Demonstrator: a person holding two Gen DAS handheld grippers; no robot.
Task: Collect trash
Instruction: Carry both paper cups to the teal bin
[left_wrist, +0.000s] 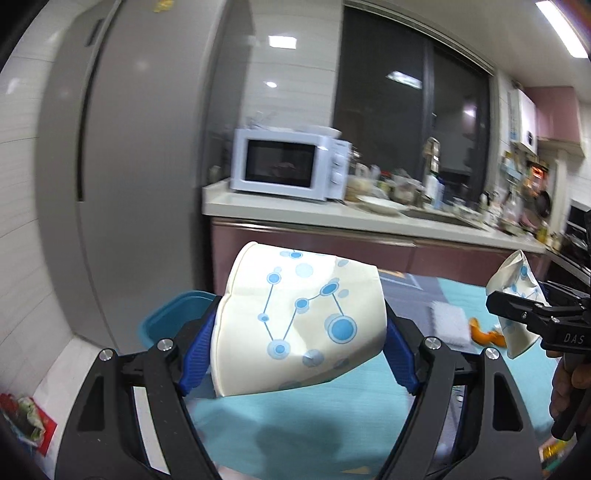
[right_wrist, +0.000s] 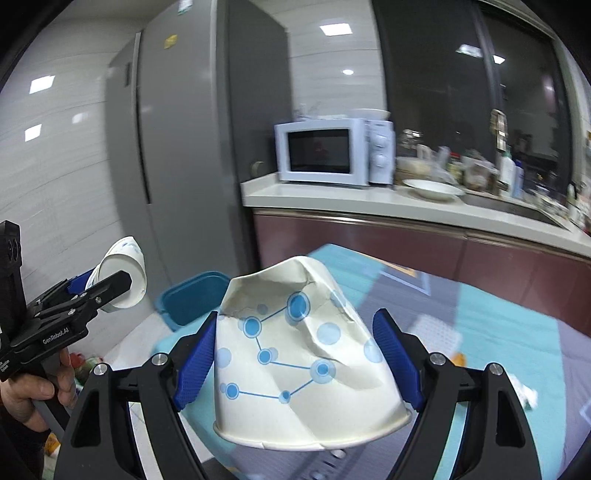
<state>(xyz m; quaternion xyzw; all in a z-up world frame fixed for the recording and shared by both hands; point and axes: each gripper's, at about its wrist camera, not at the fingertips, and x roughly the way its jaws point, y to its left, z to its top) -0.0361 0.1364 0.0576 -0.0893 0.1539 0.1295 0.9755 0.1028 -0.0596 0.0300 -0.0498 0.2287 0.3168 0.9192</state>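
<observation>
My left gripper (left_wrist: 299, 328) is shut on a white paper cup with a blue dot pattern (left_wrist: 295, 317), held sideways above the teal tablecloth with its sides pressed in by the blue pads. My right gripper (right_wrist: 295, 350) is shut on a crumpled paper cup of the same pattern (right_wrist: 303, 369), rim down and base crushed. Each gripper also shows in the other's view: the right gripper (left_wrist: 517, 314) with its crushed cup (left_wrist: 515, 277) at the right edge, the left gripper (right_wrist: 110, 291) with its cup (right_wrist: 122, 269) at the left. A teal bin (left_wrist: 173, 314) (right_wrist: 192, 295) stands on the floor beyond the table's far left corner.
An orange peel (left_wrist: 487, 336) and a white pad (left_wrist: 448, 325) lie on the table (left_wrist: 295, 424). Behind it are a grey fridge (left_wrist: 129, 166), a counter with a white microwave (left_wrist: 288, 166), a plate (left_wrist: 380, 205) and several bottles. A person's hand (right_wrist: 33, 391) grips the left handle.
</observation>
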